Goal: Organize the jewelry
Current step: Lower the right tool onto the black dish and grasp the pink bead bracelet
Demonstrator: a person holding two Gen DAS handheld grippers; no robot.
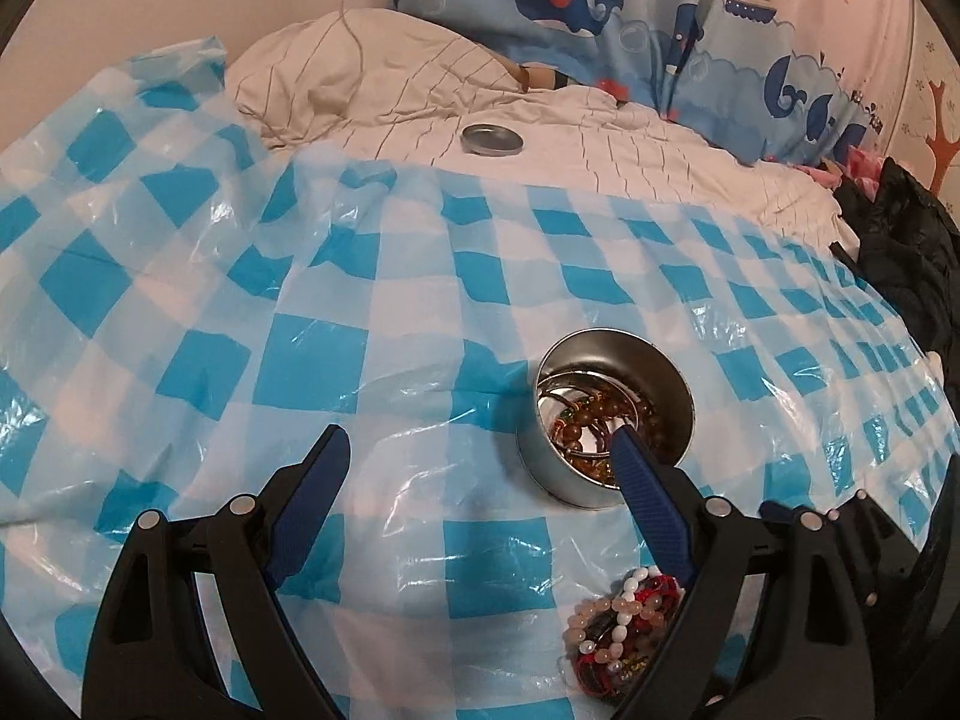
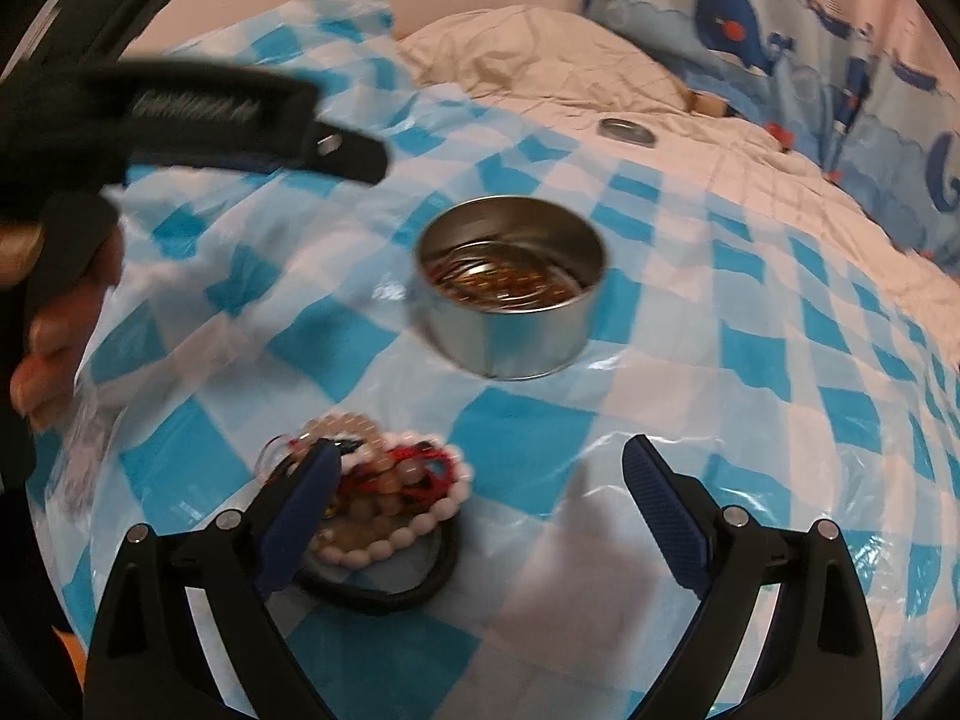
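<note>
A round metal tin (image 1: 606, 468) (image 2: 510, 336) stands on the blue-checked plastic sheet, with brown bead bracelets and bangles inside. A pile of jewelry (image 1: 618, 630) (image 2: 390, 498), white and pink bead strings with red cord and a black band, lies on the sheet nearer to me. My left gripper (image 1: 480, 444) is open, its right finger in front of the tin's near rim, nothing between the fingers. My right gripper (image 2: 480, 468) is open above the sheet; its left finger overlaps the pile's left edge. The left gripper's body (image 2: 228, 114) and the hand holding it show blurred at the upper left of the right wrist view.
The tin's lid (image 1: 492, 139) (image 2: 627, 132) lies on the white quilt (image 1: 600, 138) beyond the sheet. Whale-print bedding (image 1: 570, 0) stands at the back. Dark clothing (image 1: 900, 252) lies at the right edge.
</note>
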